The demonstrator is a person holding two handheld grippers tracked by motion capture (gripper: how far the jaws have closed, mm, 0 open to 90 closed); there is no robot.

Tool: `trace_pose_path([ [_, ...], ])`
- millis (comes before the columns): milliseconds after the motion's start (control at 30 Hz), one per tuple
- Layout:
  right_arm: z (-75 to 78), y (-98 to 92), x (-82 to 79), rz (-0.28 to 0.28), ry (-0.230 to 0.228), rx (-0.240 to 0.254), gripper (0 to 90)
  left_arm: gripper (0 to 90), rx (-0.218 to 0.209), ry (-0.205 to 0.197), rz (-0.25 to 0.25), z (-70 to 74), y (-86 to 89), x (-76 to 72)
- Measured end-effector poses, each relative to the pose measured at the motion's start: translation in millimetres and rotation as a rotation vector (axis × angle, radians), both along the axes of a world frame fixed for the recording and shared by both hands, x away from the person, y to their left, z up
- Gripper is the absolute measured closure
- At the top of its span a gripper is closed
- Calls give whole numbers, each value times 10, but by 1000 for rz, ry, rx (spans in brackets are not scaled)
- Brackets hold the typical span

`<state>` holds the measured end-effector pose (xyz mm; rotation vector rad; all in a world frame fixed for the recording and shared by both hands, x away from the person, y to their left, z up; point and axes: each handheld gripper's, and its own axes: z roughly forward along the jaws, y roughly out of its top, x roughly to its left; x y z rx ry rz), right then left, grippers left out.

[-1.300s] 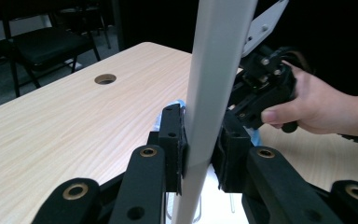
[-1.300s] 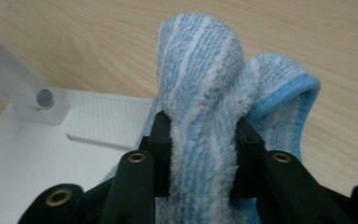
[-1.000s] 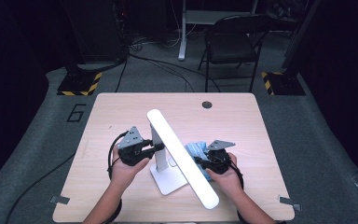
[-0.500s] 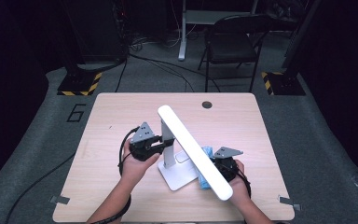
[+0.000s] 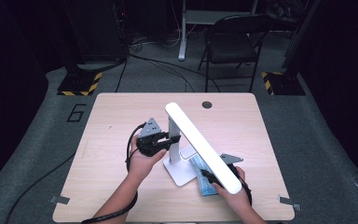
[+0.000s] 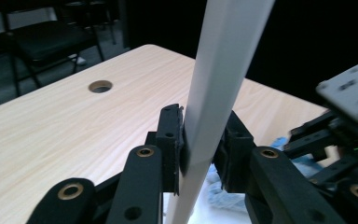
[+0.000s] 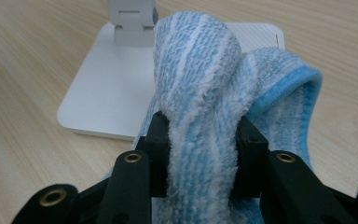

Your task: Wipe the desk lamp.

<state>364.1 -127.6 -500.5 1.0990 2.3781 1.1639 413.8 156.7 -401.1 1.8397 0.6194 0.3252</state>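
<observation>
A white desk lamp stands mid-table: flat base (image 5: 179, 176), upright post (image 5: 171, 133) and long light bar (image 5: 200, 144). My left gripper (image 5: 171, 139) is shut on the post from the left. In the left gripper view its pads (image 6: 172, 140) press the post (image 6: 223, 70), the jaws having just eased slightly. My right gripper (image 5: 206, 176), partly hidden under the bar, is shut on a blue-and-white striped cloth (image 5: 204, 187) at the base's right front corner. In the right gripper view the cloth (image 7: 200, 70) bulges up between that gripper's (image 7: 203, 140) jaws, over the base (image 7: 107, 84).
The wooden table (image 5: 112, 121) has a round cable hole (image 5: 207, 104) at its far edge. A folding chair (image 5: 230, 44) and stand bases sit on the floor beyond. The right gripper (image 6: 349, 121) shows close by in the left gripper view.
The lamp has shifted a little right and away with my left gripper on its post. My right gripper has drawn the cloth toward the table's near edge, along the base.
</observation>
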Motion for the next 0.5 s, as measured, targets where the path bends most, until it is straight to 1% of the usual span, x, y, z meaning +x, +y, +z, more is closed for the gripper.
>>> trace_pose_path([
  [33, -16, 2, 9, 0, -1, -5, 641, 718, 0, 0, 0, 0, 0, 0],
  [67, -36, 4, 29, -4, 2, -8, 639, 703, -18, 13, -20, -6, 26, 4],
  [167, -48, -8, 79, -8, 21, -5, 636, 681, -13, 11, -31, -3, 37, 1],
  [200, -55, -6, 98, -12, 23, -2, 636, 673, -9, 12, -44, 1, 41, -8],
  [233, -60, -5, 112, -14, 26, -3, 636, 663, -9, 12, -44, 1, 41, -8],
  [267, -68, -1, 134, -11, 20, -5, 636, 650, -3, 14, -51, 6, 50, -10],
  [300, -68, 2, 145, -8, 25, -4, 636, 644, 5, 19, -58, 11, 59, -9],
  [333, -75, 6, 165, -10, 11, 0, 636, 637, 1, 20, -57, 8, 58, -11],
  [400, -73, 9, 183, -5, 13, -9, 635, 626, -4, 25, -60, 11, 65, -15],
  [433, -69, 19, 195, -12, 9, -15, 635, 626, -5, 29, -74, 18, 77, -19],
  [467, -69, 24, 222, -5, 2, -22, 634, 625, -20, 32, -86, 19, 77, -28],
  [500, -72, 31, 242, -14, -2, -22, 634, 625, -23, 34, -99, 26, 81, -35],
])
